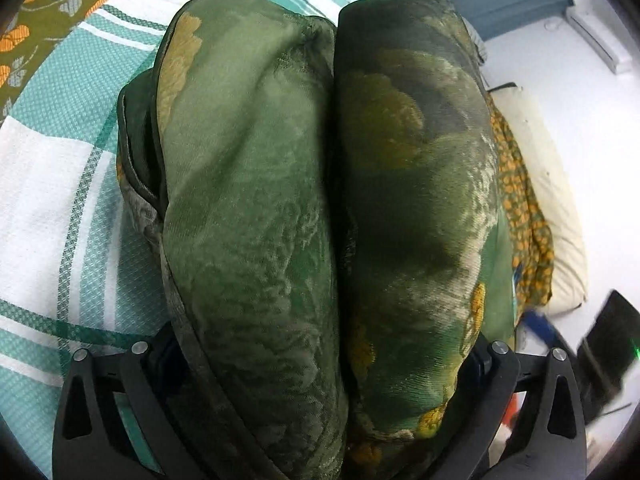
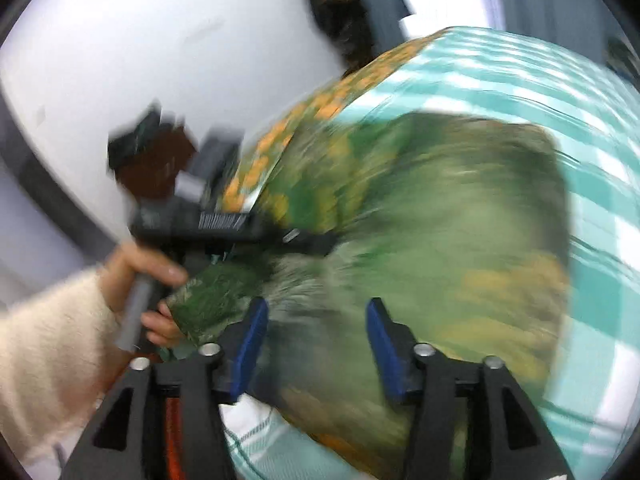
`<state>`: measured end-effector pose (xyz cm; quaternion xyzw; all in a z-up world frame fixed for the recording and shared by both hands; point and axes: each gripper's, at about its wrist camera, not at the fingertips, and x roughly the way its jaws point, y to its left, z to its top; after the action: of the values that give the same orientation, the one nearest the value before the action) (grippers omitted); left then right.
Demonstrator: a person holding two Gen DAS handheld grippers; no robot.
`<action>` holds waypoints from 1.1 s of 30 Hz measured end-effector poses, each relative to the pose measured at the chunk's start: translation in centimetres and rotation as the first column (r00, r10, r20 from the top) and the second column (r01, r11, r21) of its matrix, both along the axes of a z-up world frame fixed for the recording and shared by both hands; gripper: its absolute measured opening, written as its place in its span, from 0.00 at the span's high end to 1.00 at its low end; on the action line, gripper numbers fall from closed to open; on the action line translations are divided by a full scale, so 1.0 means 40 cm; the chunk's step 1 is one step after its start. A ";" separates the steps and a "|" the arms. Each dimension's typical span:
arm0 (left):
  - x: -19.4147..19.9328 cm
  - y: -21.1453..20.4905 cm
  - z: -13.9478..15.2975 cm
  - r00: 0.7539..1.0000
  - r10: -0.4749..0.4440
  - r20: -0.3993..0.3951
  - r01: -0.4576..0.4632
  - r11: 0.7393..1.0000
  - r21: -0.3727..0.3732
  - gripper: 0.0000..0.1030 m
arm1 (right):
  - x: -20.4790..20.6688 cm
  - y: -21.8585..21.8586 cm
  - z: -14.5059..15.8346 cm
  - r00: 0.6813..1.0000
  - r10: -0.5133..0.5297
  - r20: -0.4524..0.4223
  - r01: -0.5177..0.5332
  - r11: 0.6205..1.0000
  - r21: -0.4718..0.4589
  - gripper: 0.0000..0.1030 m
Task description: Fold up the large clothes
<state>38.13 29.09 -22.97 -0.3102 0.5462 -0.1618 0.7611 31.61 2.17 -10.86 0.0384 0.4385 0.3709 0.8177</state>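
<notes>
Gripping bunched green garment [image 1: 288, 216]: left gripper [image 1: 336, 200] jaws; right gripper [image 2: 316, 344] jaws released.

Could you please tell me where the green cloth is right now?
The green cloth fills the left wrist view, bunched between the left gripper's fingers above the checked sheet. In the right view it lies ahead of the open right gripper.

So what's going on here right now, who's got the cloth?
The left gripper is shut on the green patterned garment, whose bunched folds fill its view above the teal checked sheet. The right gripper is open, blue fingers apart just above the same cloth. The left hand grips its tool's handle. The right view is motion-blurred.
</notes>
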 end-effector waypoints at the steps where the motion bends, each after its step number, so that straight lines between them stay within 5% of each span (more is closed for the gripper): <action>1: 0.003 0.000 0.000 1.000 -0.001 0.001 0.001 1.000 0.002 0.00 | 0.016 -0.065 0.000 0.998 -0.067 -0.005 0.067 0.997 0.029 0.22; 7: 0.020 -0.001 0.000 1.000 -0.003 -0.002 0.003 1.000 0.012 0.00 | 0.172 -0.300 -0.198 0.913 -0.202 -0.355 0.257 0.960 0.114 0.20; 16: -0.028 0.014 -0.024 1.000 0.020 -0.020 -0.020 1.000 -0.014 0.00 | 0.282 -0.213 -0.288 0.875 -0.025 -0.484 0.168 0.952 0.256 0.20; 20: -0.044 0.016 -0.012 0.998 0.060 0.005 -0.060 0.998 -0.012 0.06 | 0.282 -0.165 -0.257 0.904 -0.060 -0.423 0.143 0.975 0.168 0.25; 22: -0.063 0.022 0.011 0.996 0.089 0.031 -0.088 0.996 -0.028 0.17 | 0.263 -0.160 -0.221 0.930 -0.056 -0.364 0.118 0.982 0.150 0.32; 27: -0.090 0.032 0.097 0.984 0.138 0.116 -0.132 0.990 -0.055 0.30 | 0.228 -0.162 -0.139 0.970 -0.013 -0.244 0.063 0.979 0.195 0.34; 33: -0.001 0.030 0.193 0.972 0.136 0.193 -0.131 0.991 -0.042 0.30 | 0.286 -0.152 -0.055 0.989 0.022 -0.144 0.021 0.957 0.288 0.34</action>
<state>38.10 30.30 -15.26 -0.3397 0.4443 -0.1478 0.8157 43.03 -3.91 -13.06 0.1843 0.4383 0.4273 0.7690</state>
